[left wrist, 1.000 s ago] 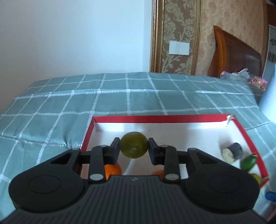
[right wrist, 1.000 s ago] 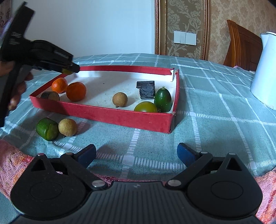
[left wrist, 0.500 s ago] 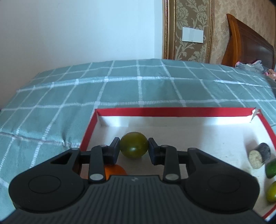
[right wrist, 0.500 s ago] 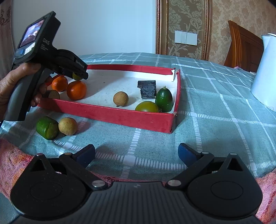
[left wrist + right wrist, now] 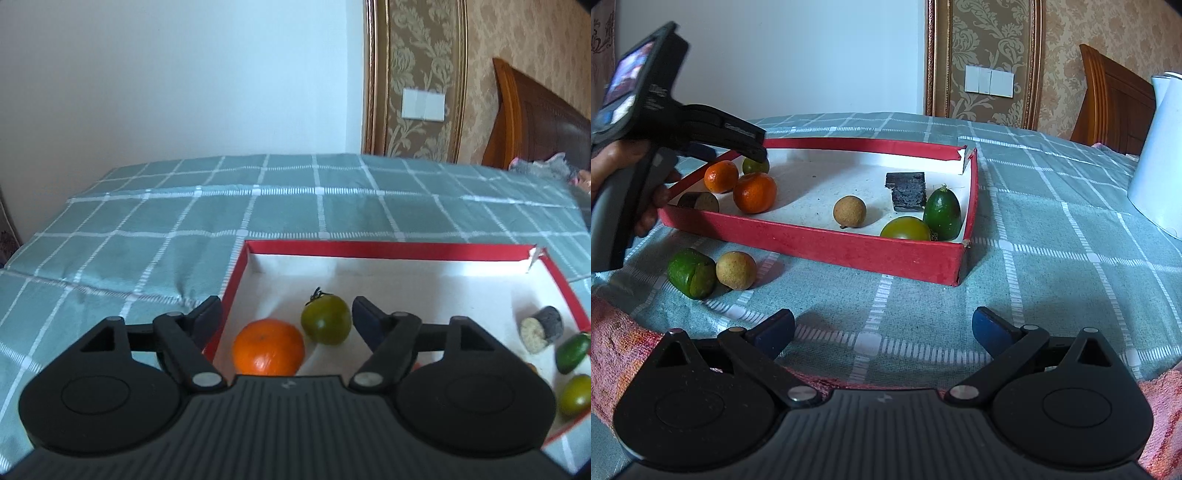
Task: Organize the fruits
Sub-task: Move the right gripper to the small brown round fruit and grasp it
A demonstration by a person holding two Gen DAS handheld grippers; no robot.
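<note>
My left gripper (image 5: 287,318) is open over the near-left corner of the red tray (image 5: 388,250). A green tomato (image 5: 325,319) rests on the tray floor between its fingers, next to an orange mandarin (image 5: 268,347). In the right wrist view the left gripper (image 5: 753,147) hangs over the tray (image 5: 849,251) by two mandarins (image 5: 754,192) and that green tomato (image 5: 756,165). My right gripper (image 5: 882,332) is open and empty above the cloth, in front of the tray. A green fruit (image 5: 691,273) and a brown longan (image 5: 735,270) lie on the cloth outside the tray.
The tray also holds a longan (image 5: 850,211), a dark block (image 5: 907,191), a green tomato (image 5: 905,229), a green fruit (image 5: 942,214) and a dark cut piece (image 5: 699,201). A white kettle (image 5: 1160,155) stands at the right. A pink towel (image 5: 613,339) lies at the near edge.
My left gripper has opened and let the green tomato down onto the tray floor beside the mandarin. My right gripper has stayed still.
</note>
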